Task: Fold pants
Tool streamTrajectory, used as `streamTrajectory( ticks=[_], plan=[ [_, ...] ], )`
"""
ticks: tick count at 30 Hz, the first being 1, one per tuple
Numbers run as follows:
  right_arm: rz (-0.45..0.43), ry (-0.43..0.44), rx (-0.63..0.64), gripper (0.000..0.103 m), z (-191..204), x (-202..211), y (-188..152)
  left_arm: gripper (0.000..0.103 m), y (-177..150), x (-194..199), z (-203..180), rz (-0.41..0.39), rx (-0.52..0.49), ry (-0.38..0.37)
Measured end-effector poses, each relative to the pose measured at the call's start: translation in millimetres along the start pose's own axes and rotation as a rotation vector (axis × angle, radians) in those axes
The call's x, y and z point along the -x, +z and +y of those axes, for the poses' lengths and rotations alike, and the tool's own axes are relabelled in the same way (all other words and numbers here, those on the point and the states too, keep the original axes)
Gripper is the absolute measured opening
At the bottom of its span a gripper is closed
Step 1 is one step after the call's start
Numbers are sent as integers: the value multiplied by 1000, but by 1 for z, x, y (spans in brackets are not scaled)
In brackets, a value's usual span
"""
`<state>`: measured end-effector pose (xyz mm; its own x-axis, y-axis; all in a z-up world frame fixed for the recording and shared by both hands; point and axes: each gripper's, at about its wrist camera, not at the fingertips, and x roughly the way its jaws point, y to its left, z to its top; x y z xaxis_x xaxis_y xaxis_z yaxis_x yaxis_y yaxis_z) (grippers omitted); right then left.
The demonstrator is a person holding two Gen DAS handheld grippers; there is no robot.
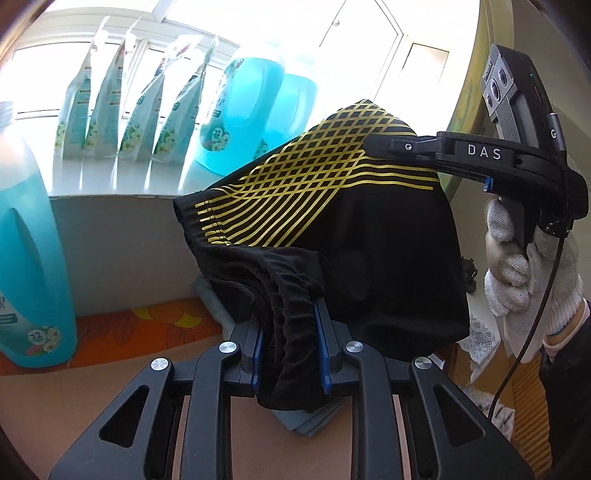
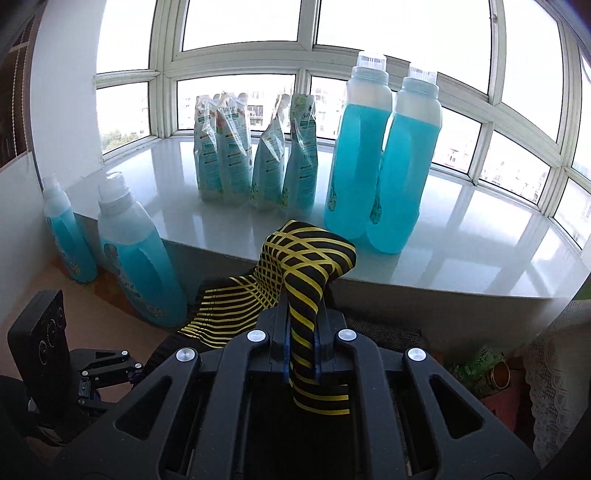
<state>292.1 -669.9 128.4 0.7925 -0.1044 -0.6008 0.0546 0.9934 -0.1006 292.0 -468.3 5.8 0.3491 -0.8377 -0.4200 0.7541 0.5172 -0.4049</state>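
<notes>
Nearest us, our left gripper (image 1: 289, 345) clamps the ribbed waistband of the black pants (image 1: 332, 229), which hang lifted above the table. At two o'clock, our right gripper (image 2: 301, 345) pinches their yellow-striped edge. Beyond, blue detergent bottles (image 2: 384, 155) line the windowsill (image 2: 480, 240).

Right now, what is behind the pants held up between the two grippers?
Behind the pants, the sill carries two tall blue detergent bottles and a row of refill pouches, with the window beyond. The cloth covers the bottles' lower parts in the left wrist view.
</notes>
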Motion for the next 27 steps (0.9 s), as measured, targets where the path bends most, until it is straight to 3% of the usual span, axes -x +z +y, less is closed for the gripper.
streamTrajectory(
  ticks=[6, 10, 12, 13, 14, 18, 20, 21, 27],
  plan=[
    [85, -100, -63, 9, -67, -62, -27, 21, -12, -60, -12, 98, -6, -5],
    [121, -160, -140, 9, -110, -93, -50, 21, -27, -80, -11, 129, -1, 11],
    [155, -249, -170, 27, -127, -108, -62, 21, -29, -87, -5, 145, 26, 28],
    [161, -301, -191, 42, -133, -109, -67, 24, -28, -92, 1, 158, 46, 35],
    [156, -320, -224, 45, -140, -104, -73, 24, -28, -95, 5, 177, 67, 40],
    [36, -276, -389, 45, -161, -61, -95, 29, -30, -90, 14, 201, 83, 43],
    [6, -183, -469, 47, -162, -36, -113, 40, -31, -85, 16, 218, 79, 50],
    [5, -153, -494, 47, -159, -26, -124, 41, -32, -81, 17, 217, 81, 52],
    [25, -84, -439, 47, -116, 13, -196, 41, -32, -50, 25, 212, 63, 65]
  ],
)
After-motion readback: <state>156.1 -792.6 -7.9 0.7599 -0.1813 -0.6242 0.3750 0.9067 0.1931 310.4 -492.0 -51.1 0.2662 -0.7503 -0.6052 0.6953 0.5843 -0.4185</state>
